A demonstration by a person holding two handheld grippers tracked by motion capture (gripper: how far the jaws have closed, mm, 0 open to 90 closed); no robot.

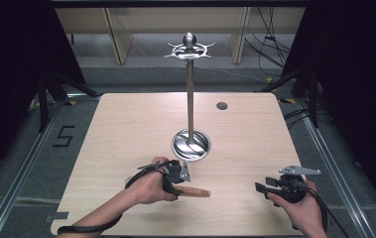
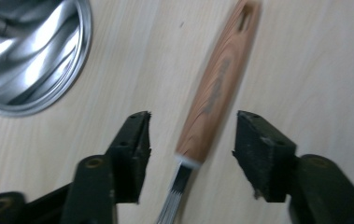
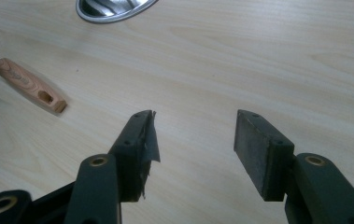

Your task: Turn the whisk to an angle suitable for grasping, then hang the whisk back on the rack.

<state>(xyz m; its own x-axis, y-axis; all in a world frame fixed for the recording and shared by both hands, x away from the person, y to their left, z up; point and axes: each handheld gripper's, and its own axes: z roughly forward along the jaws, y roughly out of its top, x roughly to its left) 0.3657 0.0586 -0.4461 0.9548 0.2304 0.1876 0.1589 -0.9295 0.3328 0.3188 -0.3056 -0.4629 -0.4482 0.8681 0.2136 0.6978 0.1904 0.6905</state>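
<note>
The left hand-held gripper (image 2: 191, 135) stands spread over the wooden-handled whisk (image 2: 216, 88) lying ungripped on the counter (image 2: 305, 56), so hanging it on the rack (image 1: 190, 52) probably remains.

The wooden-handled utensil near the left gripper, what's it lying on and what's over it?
The wooden-handled utensil lies flat on the table. The left gripper hangs over it, jaws open and apart from the handle. Its wire end passes out of the frame's bottom edge, so its shape stays unseen.
</note>
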